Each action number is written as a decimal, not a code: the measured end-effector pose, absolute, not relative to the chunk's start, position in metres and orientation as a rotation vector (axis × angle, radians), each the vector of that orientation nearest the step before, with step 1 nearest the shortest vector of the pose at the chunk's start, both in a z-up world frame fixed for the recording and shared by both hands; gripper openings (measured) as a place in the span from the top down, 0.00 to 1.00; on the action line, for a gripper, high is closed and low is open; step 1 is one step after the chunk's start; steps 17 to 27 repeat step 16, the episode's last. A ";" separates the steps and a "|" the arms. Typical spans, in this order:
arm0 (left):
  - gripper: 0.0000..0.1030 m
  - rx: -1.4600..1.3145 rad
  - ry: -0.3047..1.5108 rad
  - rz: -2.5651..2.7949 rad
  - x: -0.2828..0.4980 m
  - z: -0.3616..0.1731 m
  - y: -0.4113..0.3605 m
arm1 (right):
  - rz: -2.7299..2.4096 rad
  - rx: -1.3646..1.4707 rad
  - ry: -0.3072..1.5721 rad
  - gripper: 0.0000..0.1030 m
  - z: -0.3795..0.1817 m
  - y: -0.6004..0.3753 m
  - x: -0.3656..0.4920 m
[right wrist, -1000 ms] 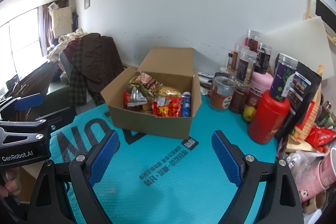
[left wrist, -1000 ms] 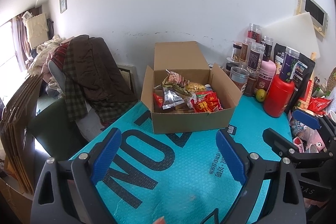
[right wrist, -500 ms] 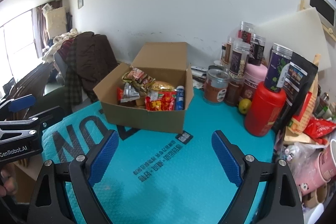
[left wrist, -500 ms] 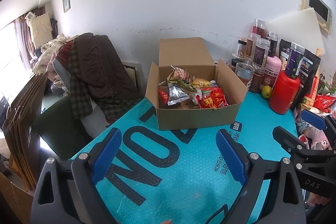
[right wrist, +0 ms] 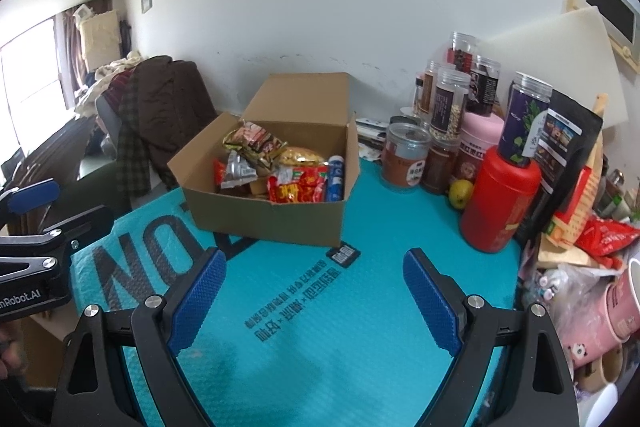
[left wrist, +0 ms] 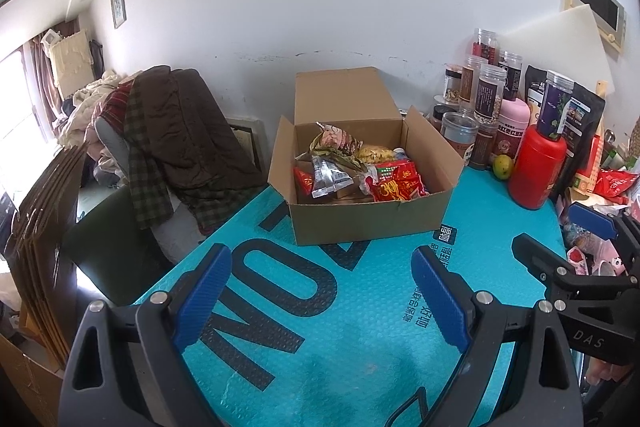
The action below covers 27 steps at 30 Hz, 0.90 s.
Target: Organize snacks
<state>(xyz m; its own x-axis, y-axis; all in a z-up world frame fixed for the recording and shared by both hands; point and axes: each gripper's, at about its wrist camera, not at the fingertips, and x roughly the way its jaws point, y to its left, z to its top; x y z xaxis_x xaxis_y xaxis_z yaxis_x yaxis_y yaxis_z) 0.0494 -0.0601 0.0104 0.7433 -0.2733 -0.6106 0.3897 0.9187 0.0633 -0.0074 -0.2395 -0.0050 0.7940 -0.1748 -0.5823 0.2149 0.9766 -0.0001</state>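
Box (left wrist: 366, 223) farther off ("GenRobot.AI" alongside)

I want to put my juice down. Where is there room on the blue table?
The teal mat is bare in front of the cardboard box, between box and grippers. The right side is crowded: red bottle, jars, pink cups.

Both wrist views, angled down, sharing box (left wrist: 366, 223)
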 end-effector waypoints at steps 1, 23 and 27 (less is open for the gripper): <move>0.10 0.193 0.636 -0.366 0.049 0.010 -0.060 | -0.210 0.068 0.619 0.11 -0.005 -0.240 -0.007; 0.10 0.184 0.662 -0.367 0.054 0.006 -0.058 | -0.215 0.068 0.631 0.11 -0.008 -0.240 -0.005; 0.10 0.184 0.662 -0.367 0.054 0.006 -0.058 | -0.215 0.068 0.631 0.11 -0.008 -0.240 -0.005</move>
